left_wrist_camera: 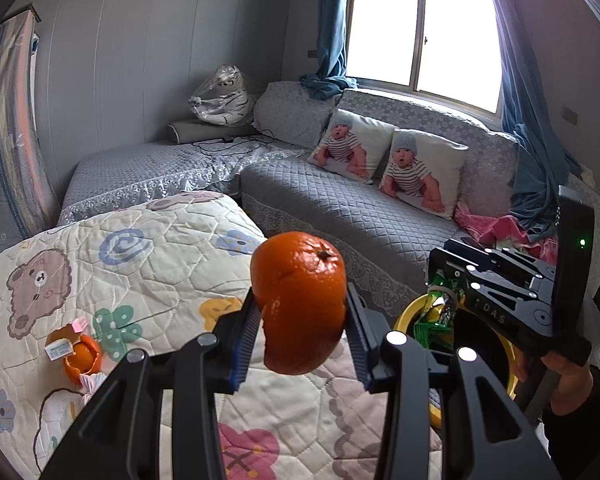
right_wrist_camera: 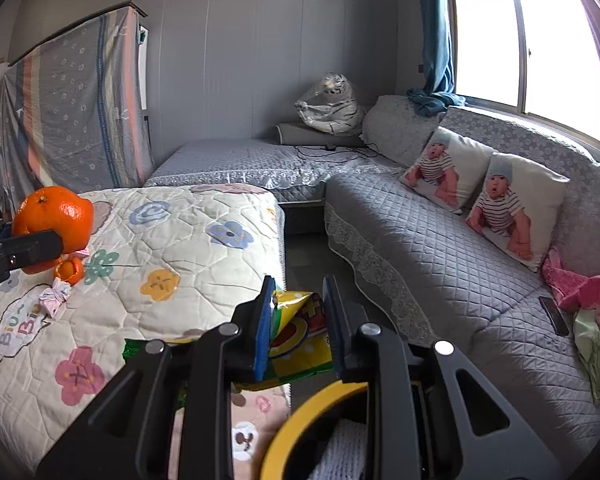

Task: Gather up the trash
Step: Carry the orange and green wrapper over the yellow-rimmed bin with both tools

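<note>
Beside the yellow-rimmed bin [right_wrist_camera: 300,412], the left tongs [left_wrist_camera: 302,312] clench a light, crushable orange peel [left_wrist_camera: 300,300] while the right tongs [right_wrist_camera: 298,320] pinch a crinkly, slippery snack wrapper [right_wrist_camera: 300,332].

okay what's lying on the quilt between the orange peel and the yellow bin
In the right wrist view, only bare quilt lies between the orange peel and the yellow bin; a pink wrapper sits just beside the peel.
</note>
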A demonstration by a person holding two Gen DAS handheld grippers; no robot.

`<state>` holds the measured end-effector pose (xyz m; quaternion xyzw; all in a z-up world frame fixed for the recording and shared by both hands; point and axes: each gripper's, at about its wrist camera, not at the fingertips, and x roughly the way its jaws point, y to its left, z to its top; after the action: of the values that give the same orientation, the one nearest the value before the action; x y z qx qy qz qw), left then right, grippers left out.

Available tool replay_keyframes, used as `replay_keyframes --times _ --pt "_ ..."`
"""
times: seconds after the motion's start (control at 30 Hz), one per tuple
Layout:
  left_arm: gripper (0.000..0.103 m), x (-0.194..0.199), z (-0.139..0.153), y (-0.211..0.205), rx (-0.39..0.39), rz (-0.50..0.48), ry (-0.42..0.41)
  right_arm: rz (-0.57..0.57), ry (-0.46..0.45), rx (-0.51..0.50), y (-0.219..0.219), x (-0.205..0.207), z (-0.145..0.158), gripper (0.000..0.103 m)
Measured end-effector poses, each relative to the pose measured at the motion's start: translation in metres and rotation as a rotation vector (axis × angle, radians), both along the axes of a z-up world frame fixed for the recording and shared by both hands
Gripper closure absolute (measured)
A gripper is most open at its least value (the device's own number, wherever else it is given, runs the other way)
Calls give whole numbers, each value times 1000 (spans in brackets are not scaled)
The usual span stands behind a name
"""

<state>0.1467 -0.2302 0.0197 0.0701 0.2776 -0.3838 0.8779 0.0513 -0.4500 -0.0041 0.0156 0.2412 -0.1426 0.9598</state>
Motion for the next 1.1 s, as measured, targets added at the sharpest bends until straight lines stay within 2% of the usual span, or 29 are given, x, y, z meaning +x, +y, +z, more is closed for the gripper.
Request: replay_keyframes --times 0.23,0.53,0.8,1.1 --pt "65 -21 -5 -41 20 -81 -19 -125 28 -29 -32 -37 -19 80" --pt "64 -35 -24 -88 42 -170 21 -216 90 12 -61 -69 -50 80" --pt "64 -37 -56 -125 65 -226 81 -239 128 13 -68 -77 -68 80" --pt "63 -32 -86 -150 90 -247 162 -244 172 47 -74 -81 -83 80"
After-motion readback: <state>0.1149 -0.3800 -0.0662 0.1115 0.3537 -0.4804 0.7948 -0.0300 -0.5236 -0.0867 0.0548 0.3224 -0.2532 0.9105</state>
